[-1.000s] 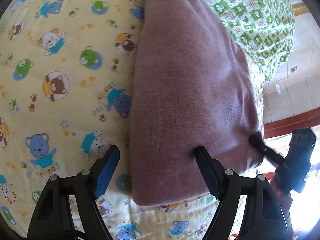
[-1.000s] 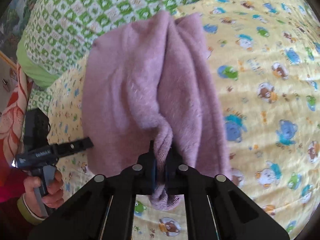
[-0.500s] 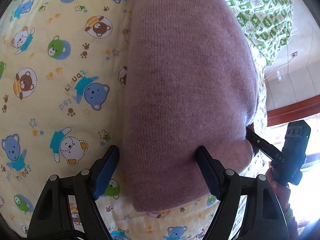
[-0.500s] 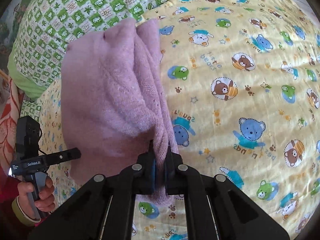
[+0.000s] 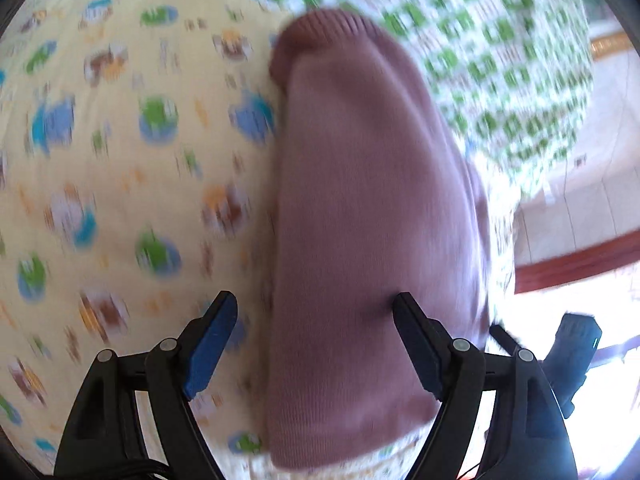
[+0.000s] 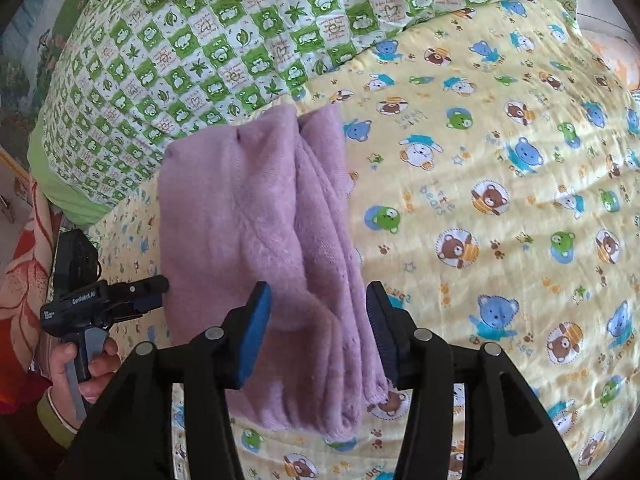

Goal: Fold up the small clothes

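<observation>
A folded mauve knit garment (image 6: 260, 232) lies on a yellow bear-print blanket (image 6: 500, 208). In the left wrist view the garment (image 5: 372, 220) runs away from me as a long folded strip, blurred. My left gripper (image 5: 314, 308) is open, its jaws astride the garment's near left edge; it also shows in the right wrist view (image 6: 154, 292) at the garment's left side. My right gripper (image 6: 318, 300) is open, its jaws apart over the garment's near end, holding nothing. Its body shows at the right edge of the left wrist view (image 5: 568, 360).
A green-and-white checked quilt (image 6: 240, 40) lies bunched behind the garment. A red floral cloth (image 6: 24, 264) is at the left edge. A tiled floor (image 5: 592, 200) and a red-brown wooden edge (image 5: 580, 260) lie past the bed's side.
My right gripper has opened and let go of the garment's fold, which now lies flat on the blanket. My left gripper has pulled back, still open.
</observation>
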`<state>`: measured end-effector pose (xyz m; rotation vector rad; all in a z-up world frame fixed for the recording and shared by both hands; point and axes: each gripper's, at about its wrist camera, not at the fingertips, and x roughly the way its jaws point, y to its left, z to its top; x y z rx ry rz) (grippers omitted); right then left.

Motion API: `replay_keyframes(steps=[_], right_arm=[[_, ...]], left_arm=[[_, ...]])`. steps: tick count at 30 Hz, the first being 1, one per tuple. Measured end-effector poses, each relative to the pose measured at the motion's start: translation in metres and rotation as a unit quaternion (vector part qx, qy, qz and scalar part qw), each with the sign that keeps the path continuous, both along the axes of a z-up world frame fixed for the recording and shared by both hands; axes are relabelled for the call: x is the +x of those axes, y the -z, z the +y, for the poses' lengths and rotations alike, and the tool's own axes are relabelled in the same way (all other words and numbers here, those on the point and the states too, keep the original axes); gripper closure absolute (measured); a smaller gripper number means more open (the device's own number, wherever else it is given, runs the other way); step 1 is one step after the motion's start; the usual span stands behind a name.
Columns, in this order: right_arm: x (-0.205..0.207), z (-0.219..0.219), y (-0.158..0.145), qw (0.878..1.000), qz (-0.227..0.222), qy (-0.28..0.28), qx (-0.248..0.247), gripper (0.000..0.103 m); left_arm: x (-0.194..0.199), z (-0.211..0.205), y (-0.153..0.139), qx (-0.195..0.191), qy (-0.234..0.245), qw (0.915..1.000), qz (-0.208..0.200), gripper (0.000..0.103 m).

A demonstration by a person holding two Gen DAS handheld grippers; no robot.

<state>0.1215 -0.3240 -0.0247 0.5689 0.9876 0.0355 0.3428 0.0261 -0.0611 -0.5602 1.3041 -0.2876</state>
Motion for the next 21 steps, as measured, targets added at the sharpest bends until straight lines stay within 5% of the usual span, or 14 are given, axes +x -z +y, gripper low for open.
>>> replay_keyframes(steps=[13, 14, 15, 16, 21], right_arm=[[0.049, 0.005, 0.030, 1.000, 0.012, -0.007, 0.017, 0.052], [0.050, 0.006, 0.032, 1.000, 0.011, -0.013, 0.013, 0.060], [0.051, 0.008, 0.033, 1.000, 0.008, -0.020, 0.008, 0.066], [0.050, 0.009, 0.032, 1.000, 0.005, -0.026, 0.006, 0.079], [0.044, -0.007, 0.010, 0.999, -0.043, -0.017, 0.008, 0.096]], left_arm=[[0.127, 0.022, 0.015, -0.042, -0.045, 0.9980, -0.009, 0.026], [0.128, 0.025, 0.013, -0.042, -0.038, 0.9982, -0.019, 0.045], [0.134, 0.018, 0.011, -0.041, -0.024, 0.9986, -0.026, 0.076], [0.138, 0.013, 0.005, -0.035, -0.012, 0.9987, -0.035, 0.085], [0.145, 0.007, -0.040, -0.030, -0.004, 0.9921, -0.121, 0.094]])
